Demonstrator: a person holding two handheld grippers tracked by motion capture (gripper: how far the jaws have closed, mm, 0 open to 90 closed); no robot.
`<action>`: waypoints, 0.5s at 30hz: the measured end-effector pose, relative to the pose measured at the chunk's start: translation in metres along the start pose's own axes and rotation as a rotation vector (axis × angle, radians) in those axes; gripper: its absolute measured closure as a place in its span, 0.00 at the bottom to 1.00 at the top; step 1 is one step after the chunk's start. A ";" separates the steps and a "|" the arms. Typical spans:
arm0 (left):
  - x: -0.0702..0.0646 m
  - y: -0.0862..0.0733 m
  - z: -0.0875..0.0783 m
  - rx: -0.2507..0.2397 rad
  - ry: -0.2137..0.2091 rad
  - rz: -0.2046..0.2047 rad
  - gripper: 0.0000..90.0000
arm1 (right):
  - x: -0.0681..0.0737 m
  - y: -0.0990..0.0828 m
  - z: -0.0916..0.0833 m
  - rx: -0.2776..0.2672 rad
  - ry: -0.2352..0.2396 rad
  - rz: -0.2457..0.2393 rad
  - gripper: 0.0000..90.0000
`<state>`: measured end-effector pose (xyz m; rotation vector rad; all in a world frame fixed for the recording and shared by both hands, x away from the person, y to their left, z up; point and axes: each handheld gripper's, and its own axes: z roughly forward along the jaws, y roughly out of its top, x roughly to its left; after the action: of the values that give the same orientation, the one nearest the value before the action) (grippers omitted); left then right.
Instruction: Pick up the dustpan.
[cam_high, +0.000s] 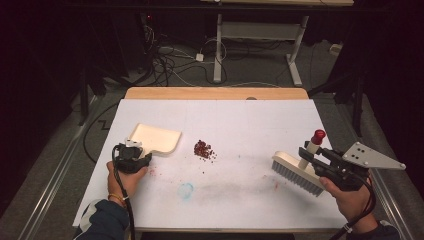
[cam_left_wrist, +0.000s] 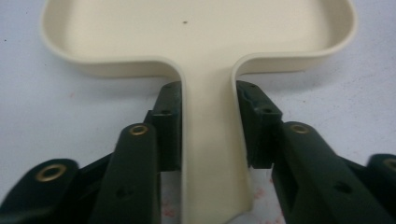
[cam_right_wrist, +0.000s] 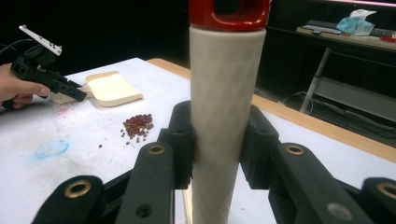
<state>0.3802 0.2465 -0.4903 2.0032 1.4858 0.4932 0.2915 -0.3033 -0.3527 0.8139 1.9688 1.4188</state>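
Beans (cam_high: 204, 149) lie in a small dark-red heap near the middle of the white desk (cam_high: 250, 120), with a few strays scattered just beside it toward the person. They look dry, hard and light, so I judge they will roll and skitter if struck fast; a slow, low stroke should keep them together.

The dustpan (cam_high: 156, 138), cream plastic and stiff, lies flat to the left of the heap, its open pan turned toward the beans. The left gripper (cam_high: 134, 156) has its jaws clamped on the pan's narrow handle (cam_left_wrist: 210, 154), one pad on each side, which is the sensible place to hold it: the pan is light but smooth, and it may slide away unless pressed down to the desk.

The brush (cam_high: 297, 172) is well apart from the heap, at the right side of the desk, bristles downward. The right gripper (cam_high: 312, 152) is closed around its upright cream handle (cam_right_wrist: 226, 116), below the red cap (cam_right_wrist: 229, 13). The handle is round and smooth, so it could twist in the jaws under sideways load.

Nothing stands between brush and beans. A faint blue smudge (cam_high: 186, 190) and reddish stains mark the desk nearer the person, flat and no hindrance. Cables lie on the floor beyond.
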 end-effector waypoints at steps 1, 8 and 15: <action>0.000 0.002 0.000 0.007 -0.001 0.004 0.71 | 0.000 0.000 0.000 0.003 0.002 0.001 0.77; 0.001 0.009 -0.006 0.045 0.009 0.060 0.71 | 0.000 -0.002 0.003 0.006 0.002 0.004 0.78; 0.004 0.014 -0.024 0.038 0.006 0.113 0.71 | -0.002 -0.002 0.004 0.010 0.000 0.003 0.78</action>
<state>0.3766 0.2529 -0.4628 2.1255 1.4010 0.5208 0.2952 -0.3029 -0.3559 0.8217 1.9775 1.4118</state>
